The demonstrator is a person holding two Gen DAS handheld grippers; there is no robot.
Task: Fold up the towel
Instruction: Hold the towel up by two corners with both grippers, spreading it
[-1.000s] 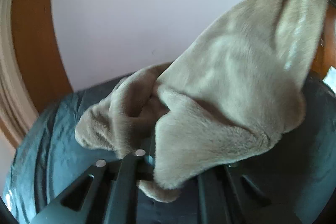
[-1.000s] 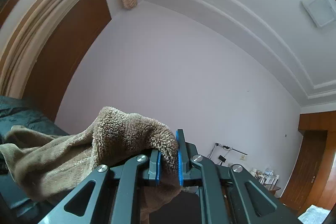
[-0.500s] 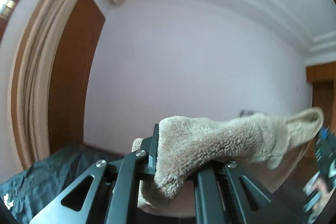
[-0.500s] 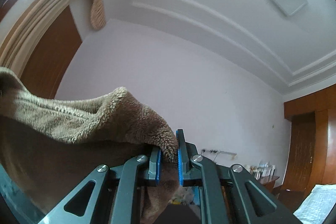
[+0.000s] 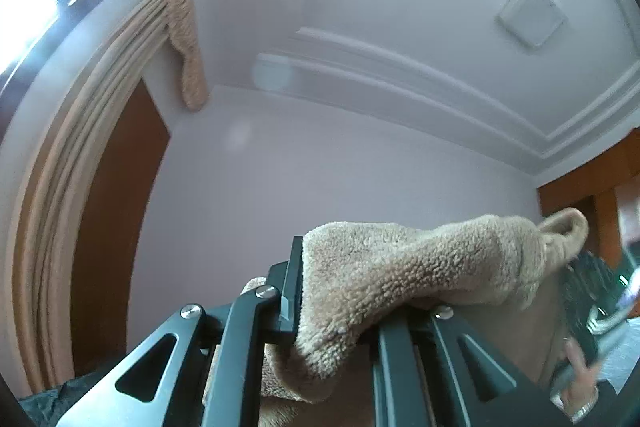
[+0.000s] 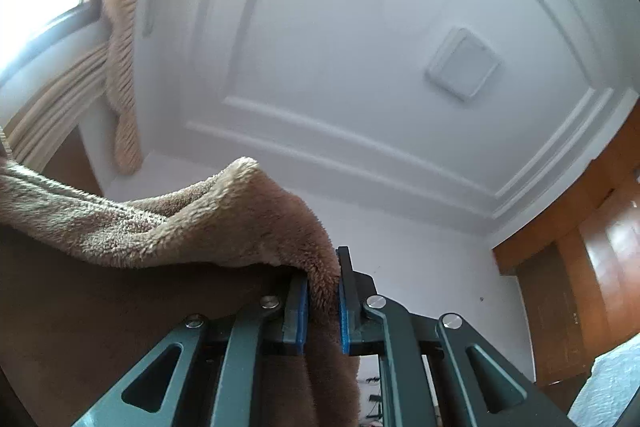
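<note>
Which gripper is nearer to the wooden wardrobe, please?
Right, probably. The right gripper, shut on the towel, lies between the left gripper and the wardrobe; the left gripper, jaws opening with towel between them, is beyond the towel's other end.

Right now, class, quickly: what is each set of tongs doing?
Left tongs: gripping the beige towel, jaws starting to open.
Right tongs: shut on the towel.

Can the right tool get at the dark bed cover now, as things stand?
Probably not: the right tool is shut on the towel, points up toward the ceiling, and no bed cover shows ahead.
</note>
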